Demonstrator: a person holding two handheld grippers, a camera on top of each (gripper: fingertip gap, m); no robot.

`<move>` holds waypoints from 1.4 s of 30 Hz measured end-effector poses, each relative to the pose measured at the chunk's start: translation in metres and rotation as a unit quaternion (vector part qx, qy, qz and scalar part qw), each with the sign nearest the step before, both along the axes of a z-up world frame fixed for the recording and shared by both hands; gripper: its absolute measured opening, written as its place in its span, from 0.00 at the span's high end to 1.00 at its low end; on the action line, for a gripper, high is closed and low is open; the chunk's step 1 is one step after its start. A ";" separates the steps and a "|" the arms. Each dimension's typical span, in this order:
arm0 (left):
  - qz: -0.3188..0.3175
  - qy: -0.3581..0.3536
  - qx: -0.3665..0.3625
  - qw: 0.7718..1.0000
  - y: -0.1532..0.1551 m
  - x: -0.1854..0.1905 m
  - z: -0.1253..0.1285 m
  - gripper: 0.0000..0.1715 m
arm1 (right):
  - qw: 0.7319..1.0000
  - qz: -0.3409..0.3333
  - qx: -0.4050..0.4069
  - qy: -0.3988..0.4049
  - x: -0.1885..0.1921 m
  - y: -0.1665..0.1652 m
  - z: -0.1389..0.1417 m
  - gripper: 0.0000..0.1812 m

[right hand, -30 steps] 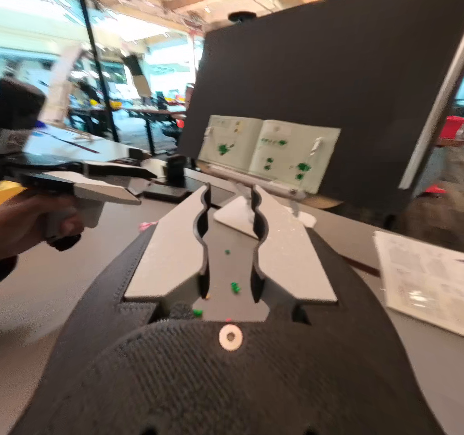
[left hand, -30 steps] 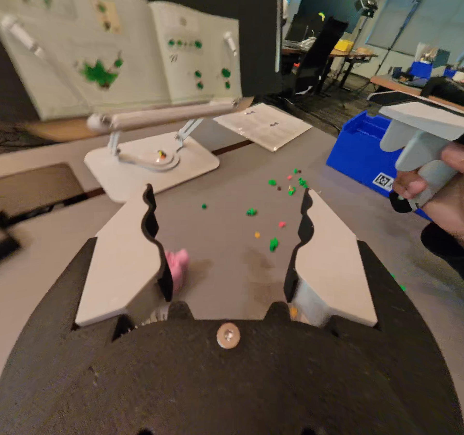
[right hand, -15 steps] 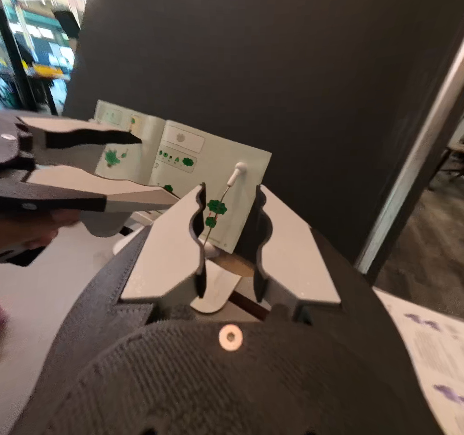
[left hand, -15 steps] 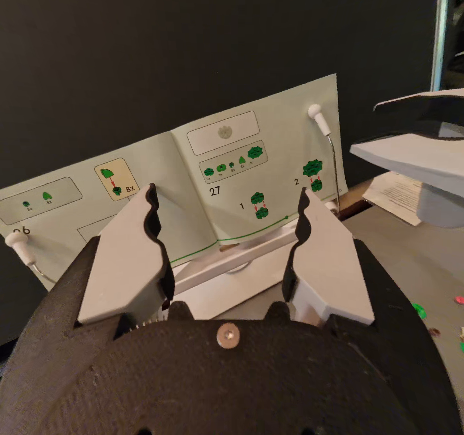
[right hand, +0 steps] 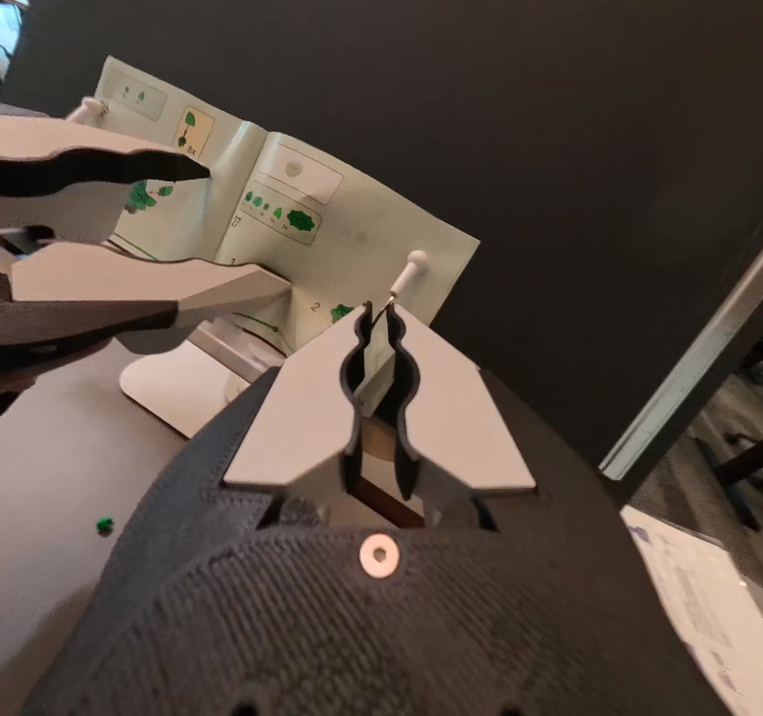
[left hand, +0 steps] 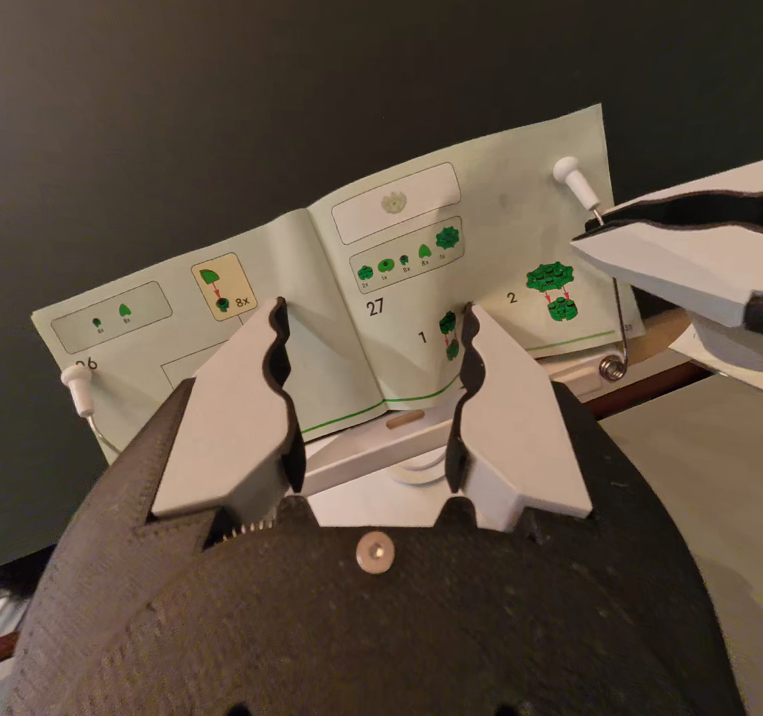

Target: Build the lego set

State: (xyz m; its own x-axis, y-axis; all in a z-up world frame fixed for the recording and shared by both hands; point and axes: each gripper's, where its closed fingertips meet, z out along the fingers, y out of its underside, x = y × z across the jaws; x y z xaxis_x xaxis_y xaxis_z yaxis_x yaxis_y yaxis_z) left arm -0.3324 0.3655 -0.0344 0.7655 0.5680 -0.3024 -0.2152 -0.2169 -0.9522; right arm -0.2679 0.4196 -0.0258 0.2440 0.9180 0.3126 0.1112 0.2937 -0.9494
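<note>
The open instruction booklet [left hand: 413,283] stands on a white book stand [left hand: 371,460] in front of a black panel. My left gripper [left hand: 373,310] is open and empty, held close before the booklet's middle. My right gripper [right hand: 377,306] is almost shut, with a slim gap. The wire arm of the right page holder, below its white knob [right hand: 416,260], runs between its tips. In the left wrist view the right gripper [left hand: 590,229] comes in from the right at that knob [left hand: 565,171]. The left gripper [right hand: 247,227] shows at the left of the right wrist view. One small green piece [right hand: 105,524] lies on the table.
The black panel [left hand: 330,76] rises right behind the stand. A second page holder [left hand: 76,378] pins the booklet's left page. A loose printed sheet [right hand: 693,613] lies on the grey table [left hand: 681,489] at the right. A metal post [right hand: 681,365] stands at the panel's right edge. Both grippers' tips are roughly 20 cm from the small green piece [right hand: 105,524].
Both grippers swung up from the scattered pieces and moved in close to the booklet. The right gripper's jaws narrowed around the right page-holder wire. The left jaws closed a little.
</note>
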 end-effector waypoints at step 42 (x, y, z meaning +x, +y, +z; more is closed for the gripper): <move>-0.110 -0.262 0.088 0.955 -0.106 -0.059 0.026 0.81 | 0.997 0.008 0.067 0.029 -0.010 -0.076 0.037 0.82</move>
State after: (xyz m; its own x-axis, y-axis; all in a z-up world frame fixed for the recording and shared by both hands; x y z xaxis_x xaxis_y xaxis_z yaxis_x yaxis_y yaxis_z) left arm -0.3913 0.2592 -0.0080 0.8922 0.3824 0.2401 0.2785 -0.0473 -0.9593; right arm -0.2778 0.3439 0.0111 0.2507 0.8725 0.4194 0.0517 0.4205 -0.9058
